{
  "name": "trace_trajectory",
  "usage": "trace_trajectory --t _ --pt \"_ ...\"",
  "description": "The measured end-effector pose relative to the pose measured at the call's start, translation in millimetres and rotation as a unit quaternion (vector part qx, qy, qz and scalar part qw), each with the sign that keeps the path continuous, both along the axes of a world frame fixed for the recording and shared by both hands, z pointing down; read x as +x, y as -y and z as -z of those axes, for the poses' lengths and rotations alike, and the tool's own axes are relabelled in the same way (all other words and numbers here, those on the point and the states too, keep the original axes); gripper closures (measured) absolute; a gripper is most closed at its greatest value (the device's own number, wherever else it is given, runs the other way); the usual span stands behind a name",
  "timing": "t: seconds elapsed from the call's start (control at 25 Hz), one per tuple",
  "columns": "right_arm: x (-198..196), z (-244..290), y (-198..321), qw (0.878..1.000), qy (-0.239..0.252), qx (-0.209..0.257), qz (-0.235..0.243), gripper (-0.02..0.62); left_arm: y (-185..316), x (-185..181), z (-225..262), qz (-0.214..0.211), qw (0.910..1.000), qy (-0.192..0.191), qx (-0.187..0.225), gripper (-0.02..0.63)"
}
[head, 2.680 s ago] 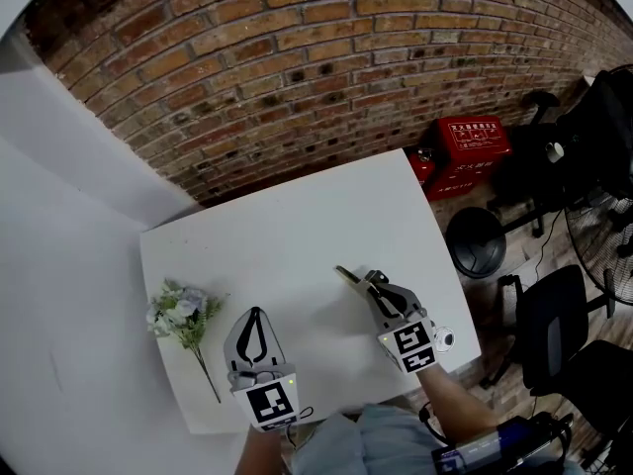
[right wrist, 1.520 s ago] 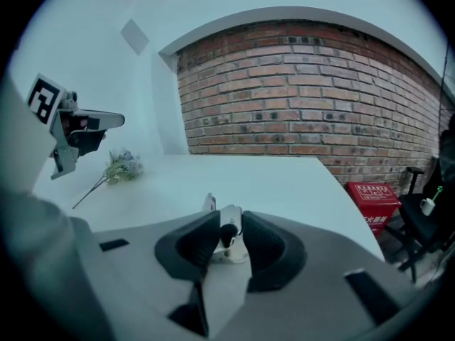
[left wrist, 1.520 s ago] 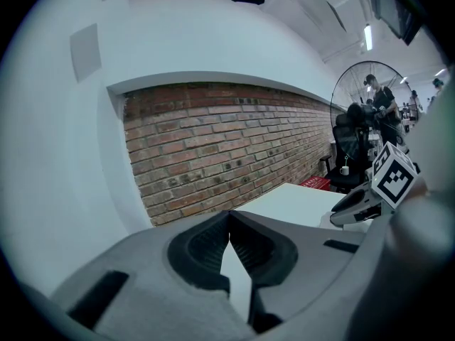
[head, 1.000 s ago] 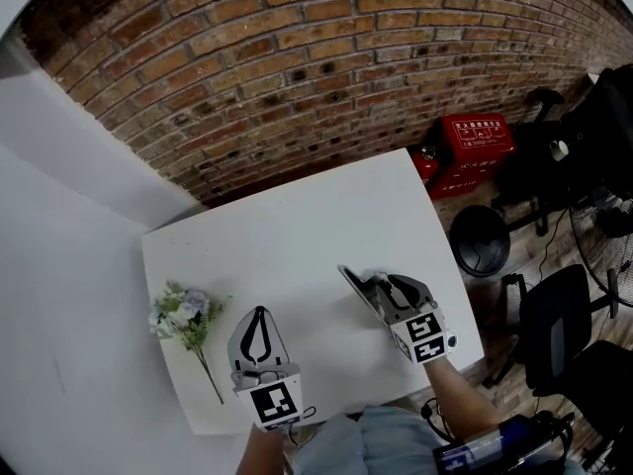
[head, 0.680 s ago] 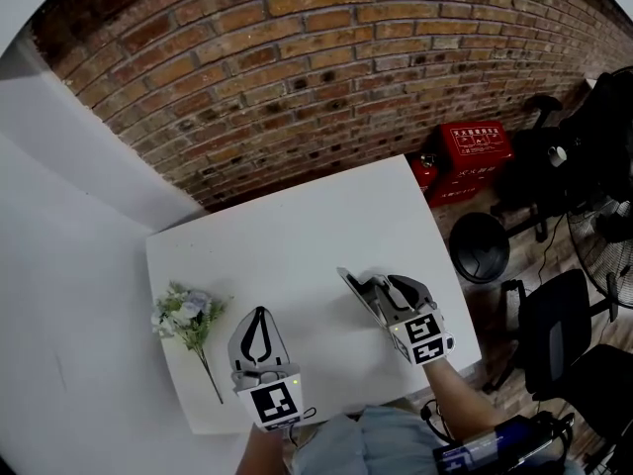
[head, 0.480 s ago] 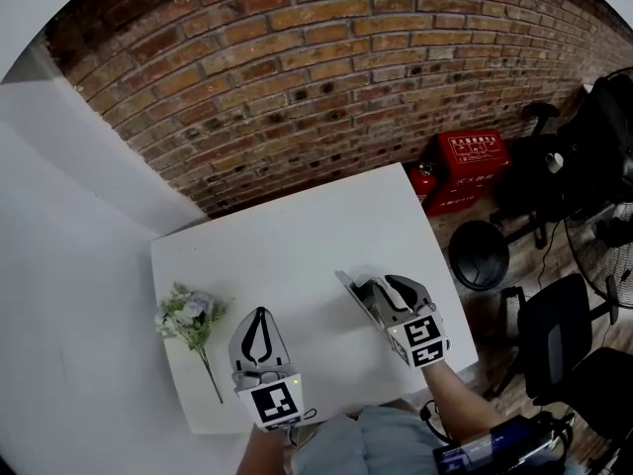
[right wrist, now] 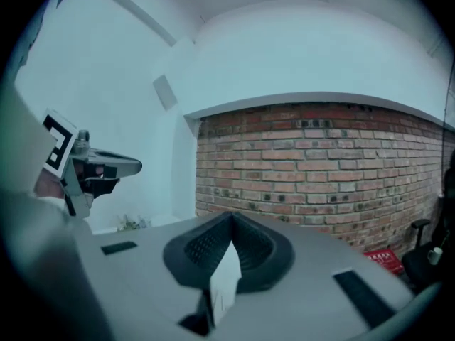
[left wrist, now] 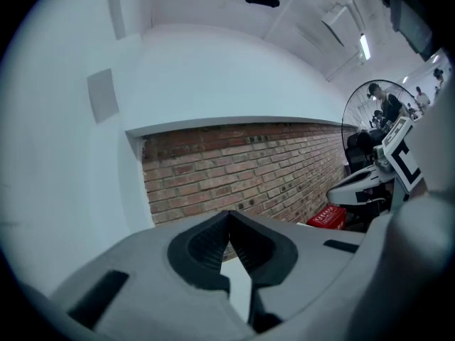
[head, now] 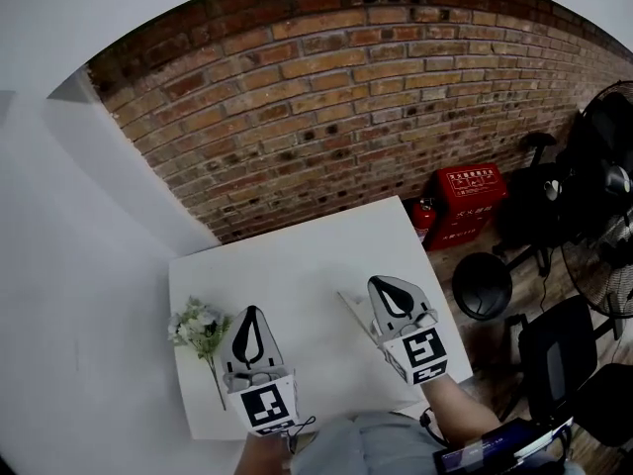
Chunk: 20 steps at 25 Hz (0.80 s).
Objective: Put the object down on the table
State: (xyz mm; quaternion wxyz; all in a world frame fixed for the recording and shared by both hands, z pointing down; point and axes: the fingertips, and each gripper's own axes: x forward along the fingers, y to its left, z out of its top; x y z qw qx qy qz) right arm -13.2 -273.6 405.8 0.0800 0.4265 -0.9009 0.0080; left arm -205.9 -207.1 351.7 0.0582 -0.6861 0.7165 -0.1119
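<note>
Probably an office: brick wall (head: 346, 97), swivel chairs (head: 554, 349), fan (head: 605, 265).

A smooth, matt table (head: 297, 265) stands before a rough brick wall (head: 326, 97).

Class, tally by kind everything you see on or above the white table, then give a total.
Grippers: 2, the left gripper and the right gripper
Flower bunch: 1
Thin flat object: 1
Total: 4
</note>
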Motion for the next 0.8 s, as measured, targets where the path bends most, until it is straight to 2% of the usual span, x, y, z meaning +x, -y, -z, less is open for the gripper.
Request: trace_trajectory --t 0.2,0.44,0.8 --pt "-7 44 -3 0.999 0.010 0.039 0.011 0.589 -3 3 34 0.001 0.9994 0.007 0.035 0.597" --pt "-6 66 -9 0.998 0.013 0.065 0.016 0.591 -9 5 51 -0.001 0.9979 0.024 0.061 0.597" --pt "-11 70 -12 0.997 0.019 0.066 0.019 0.591 -11 5 48 -0.001 0.9982 0.023 0.055 0.597"
